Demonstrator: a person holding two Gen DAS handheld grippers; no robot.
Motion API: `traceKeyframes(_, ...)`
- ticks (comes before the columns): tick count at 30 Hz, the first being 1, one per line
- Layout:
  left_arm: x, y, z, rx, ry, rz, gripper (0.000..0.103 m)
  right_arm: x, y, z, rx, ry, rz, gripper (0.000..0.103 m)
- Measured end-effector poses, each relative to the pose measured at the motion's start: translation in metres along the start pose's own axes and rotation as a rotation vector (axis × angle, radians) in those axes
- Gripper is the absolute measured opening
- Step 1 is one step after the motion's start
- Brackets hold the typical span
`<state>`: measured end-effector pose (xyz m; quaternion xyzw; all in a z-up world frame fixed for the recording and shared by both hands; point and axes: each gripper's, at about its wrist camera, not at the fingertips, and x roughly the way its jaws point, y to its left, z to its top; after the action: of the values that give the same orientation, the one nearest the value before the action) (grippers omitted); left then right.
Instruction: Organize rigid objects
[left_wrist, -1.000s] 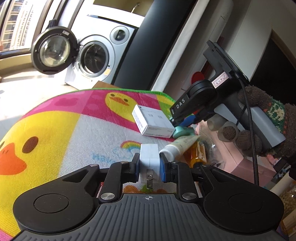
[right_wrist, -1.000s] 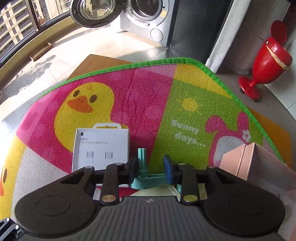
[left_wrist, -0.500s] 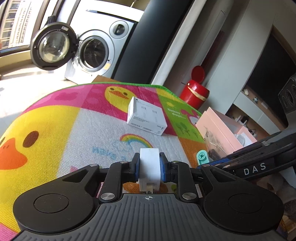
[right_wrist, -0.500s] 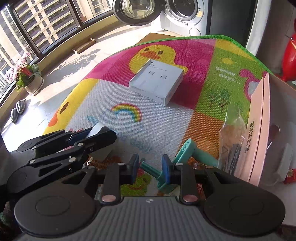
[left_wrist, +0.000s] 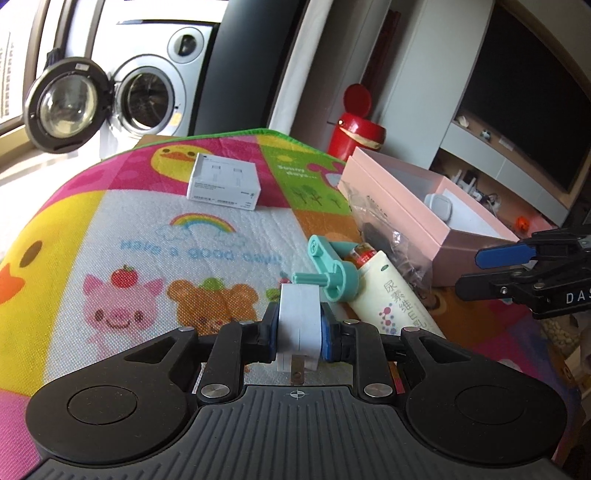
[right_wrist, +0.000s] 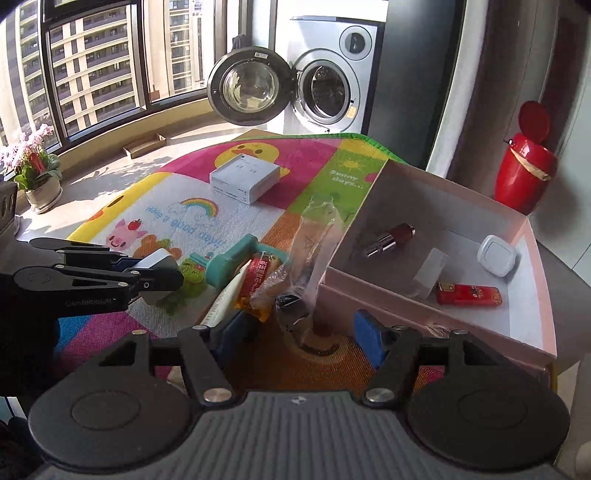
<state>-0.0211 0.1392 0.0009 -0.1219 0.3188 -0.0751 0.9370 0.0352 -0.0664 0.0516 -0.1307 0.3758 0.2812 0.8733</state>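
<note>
My left gripper is shut on a white plug adapter, held low over the play mat; the same gripper shows at the left of the right wrist view. A teal plastic piece lies on the mat against a cream tube, apart from both grippers; it is also seen from the right. My right gripper has its jaws opening, with nothing pressed between them, above a crumpled clear bag beside the pink box. A white cable box lies farther back.
Inside the pink box lie a lipstick, a red lighter and a white square case. A red bin stands behind it. A washing machine with its door open is at the back, and a potted plant stands by the window.
The right gripper swung right toward the pink box, let go of the teal piece and opened. The teal piece now lies on the mat. The left gripper shifted right, still holding the adapter.
</note>
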Motion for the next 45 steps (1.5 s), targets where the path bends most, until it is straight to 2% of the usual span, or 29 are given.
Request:
traceKeyframes(2,-0.001,-0.002,-0.001,-0.005,0.004,0.011,0.025,0.011,-0.016,0.000,0.051,-0.002,-0.023,0.065)
traceKeyframes(5,-0.003,-0.004,-0.001,-0.011,0.014,0.029,0.025,0.024,-0.032,0.004,0.142,-0.021,0.052,0.065)
traceKeyframes(8,-0.005,-0.010,-0.002,0.005,0.025,0.058,0.025,0.034,-0.036,0.012,0.196,-0.043,0.064,0.065)
traceKeyframes(11,-0.007,-0.015,-0.003,0.022,0.030,0.077,0.025,0.036,-0.025,0.016,0.228,-0.043,0.184,0.065)
traceKeyframes(13,-0.008,-0.016,-0.003,0.027,0.032,0.082,0.025,0.036,-0.008,0.013,0.197,-0.030,0.231,0.065)
traceKeyframes(15,-0.008,-0.015,-0.002,0.022,0.034,0.086,0.025,0.035,0.012,0.007,0.127,-0.017,0.226,0.064)
traceKeyframes(17,-0.010,-0.013,-0.002,0.022,0.033,0.096,0.025,0.032,0.027,-0.002,0.059,-0.005,0.204,0.053)
traceKeyframes(18,-0.010,-0.012,-0.002,0.021,0.031,0.100,0.025,0.028,0.034,-0.007,0.024,0.002,0.198,0.044)
traceKeyframes(21,-0.013,-0.007,-0.001,0.005,0.022,0.110,0.025,0.015,0.042,-0.016,-0.036,0.015,0.253,0.044)
traceKeyframes(23,-0.014,-0.002,-0.001,-0.011,0.012,0.127,0.025,0.002,0.042,-0.009,-0.043,-0.011,0.265,0.045)
traceKeyframes(24,-0.015,0.000,-0.001,-0.017,0.008,0.134,0.025,-0.002,0.041,-0.002,-0.039,-0.031,0.259,0.051)
traceKeyframes(25,-0.015,0.002,-0.001,-0.022,0.002,0.144,0.025,-0.005,0.039,0.012,-0.025,-0.058,0.239,0.067)
traceKeyframes(26,-0.015,0.003,-0.001,-0.024,-0.002,0.154,0.025,-0.005,0.038,0.025,-0.004,-0.077,0.214,0.077)
traceKeyframes(27,-0.016,0.003,-0.002,-0.024,-0.007,0.164,0.025,0.000,0.036,0.041,0.036,-0.101,0.178,0.092)
traceKeyframes(28,-0.016,0.003,-0.002,-0.022,-0.010,0.168,0.025,0.008,0.035,0.055,0.075,-0.119,0.156,0.099)
traceKeyframes(29,-0.016,0.003,-0.002,-0.016,-0.011,0.168,0.025,0.019,0.036,0.068,0.105,-0.125,0.144,0.100)
traceKeyframes(33,-0.017,0.004,-0.005,-0.007,-0.018,0.155,0.024,0.095,0.049,0.124,0.161,0.004,0.156,0.099)
traceKeyframes(35,-0.019,0.007,-0.006,-0.021,-0.024,0.141,0.024,0.131,0.059,0.143,0.180,0.061,0.133,0.099)
traceKeyframes(40,-0.020,0.016,-0.007,-0.058,-0.038,0.106,0.024,0.197,0.075,0.163,0.204,0.174,0.053,0.099)
traceKeyframes(41,-0.020,0.017,-0.008,-0.061,-0.041,0.101,0.024,0.204,0.076,0.163,0.195,0.193,0.049,0.096)
traceKeyframes(43,-0.021,0.017,-0.008,-0.061,-0.045,0.098,0.024,0.208,0.079,0.162,0.161,0.200,0.029,0.077)
traceKeyframes(45,-0.021,0.017,-0.008,-0.057,-0.048,0.098,0.024,0.194,0.078,0.158,0.128,0.178,0.052,0.070)
